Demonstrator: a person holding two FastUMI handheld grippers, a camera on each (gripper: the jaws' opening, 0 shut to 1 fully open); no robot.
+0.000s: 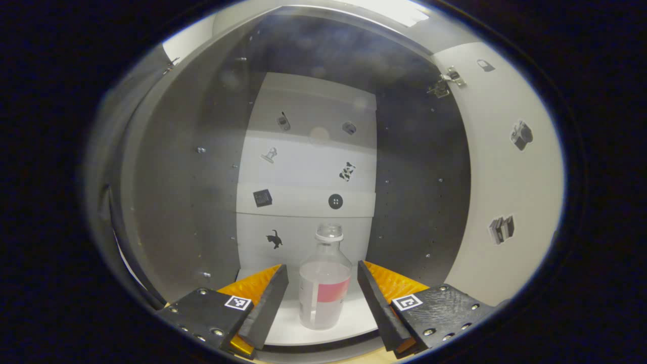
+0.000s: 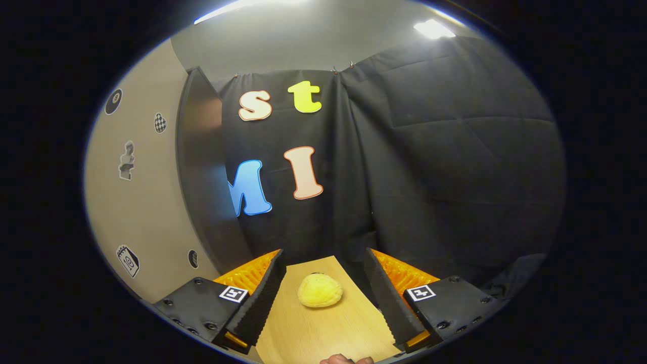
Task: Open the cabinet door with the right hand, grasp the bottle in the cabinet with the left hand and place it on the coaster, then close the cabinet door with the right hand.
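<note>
In the left gripper view, the left gripper (image 1: 322, 298) stands wide, its two fingers (image 1: 267, 308) spread to either side of a clear bottle (image 1: 323, 283) and not touching it. The bottle stands upright between and just beyond the fingertips, on the white cabinet floor (image 1: 354, 321). It has a pale screw cap and a label with a pink band; how much liquid it holds is hard to judge through the hazy plastic. Beyond the bottle rises the cabinet's white back wall (image 1: 308, 167), dotted with small black stickers too small to read clearly. Dark side walls flank it to left and right of the fingers. Farther right, the open cabinet door (image 1: 500, 177) swings outward, its hinge (image 1: 445, 83) near the top, with more stickers on its inner face. The upper interior is lost in shadow and glare.

In the right gripper view, the right gripper (image 2: 323, 298) also gapes wide, holding nothing. At the very bottom edge, a bit of a hand (image 2: 346, 360) is cut off. Between the fingers (image 2: 263, 303), slightly ahead on the wooden table (image 2: 313, 338), lies a soft yellow round coaster (image 2: 319, 291); its texture is blurred. To the left of the fingers stands a pale panel (image 2: 136, 202) with stickers, and beside it a dark edge-on panel (image 2: 202, 167); whether these belong to the cabinet cannot be told.
</note>
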